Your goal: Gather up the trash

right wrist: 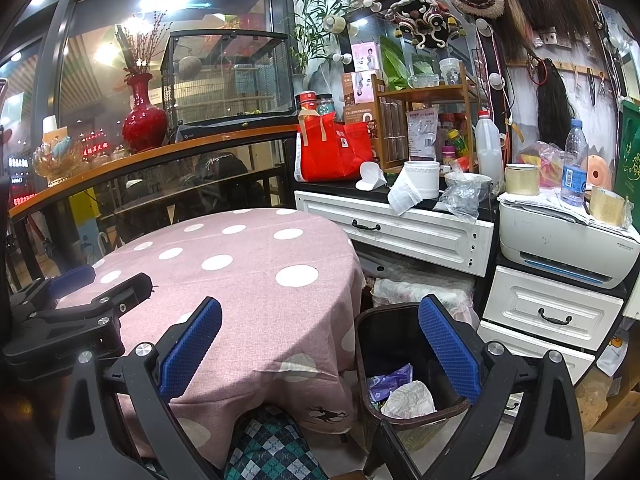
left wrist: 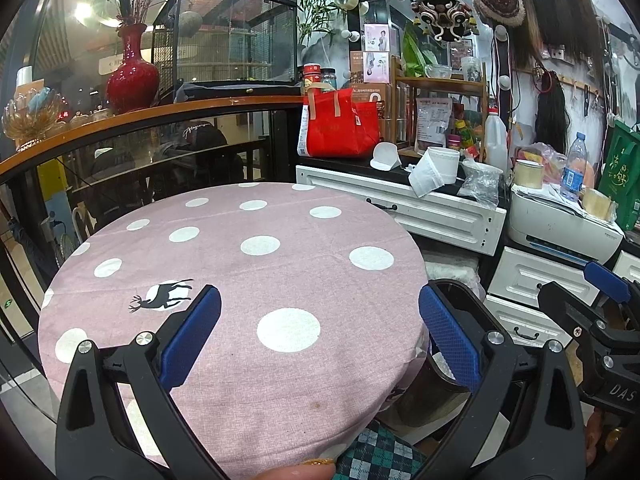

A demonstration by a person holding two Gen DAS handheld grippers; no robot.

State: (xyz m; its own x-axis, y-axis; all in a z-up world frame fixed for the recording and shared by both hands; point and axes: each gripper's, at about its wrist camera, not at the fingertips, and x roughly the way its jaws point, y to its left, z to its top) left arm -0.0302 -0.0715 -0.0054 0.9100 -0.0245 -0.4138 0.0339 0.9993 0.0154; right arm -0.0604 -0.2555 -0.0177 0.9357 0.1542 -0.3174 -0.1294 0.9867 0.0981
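A round table under a pink polka-dot cloth (left wrist: pixel 240 280) (right wrist: pixel 248 280) fills the middle of both views, its top bare. My left gripper (left wrist: pixel 320 336) hovers open over the near right part of the tabletop, nothing between its blue pads. My right gripper (right wrist: pixel 320 344) is open too, held over the table's right edge and a dark trash bin (right wrist: pixel 370 364) on the floor. The bin (left wrist: pixel 464 300) holds crumpled white paper (right wrist: pixel 408 398) and a purple wrapper (right wrist: pixel 390 380). Each gripper shows at the edge of the other's view.
White drawer units (right wrist: pixel 552 312) and a cluttered counter (left wrist: pixel 400 200) with a red bag (left wrist: pixel 340 124), a paper roll (left wrist: pixel 436 168), bottles and a printer (right wrist: pixel 560 240) stand right of the table. A glass railing with a red vase (left wrist: pixel 132 68) runs behind. A checkered knee (right wrist: pixel 272 444) is below.
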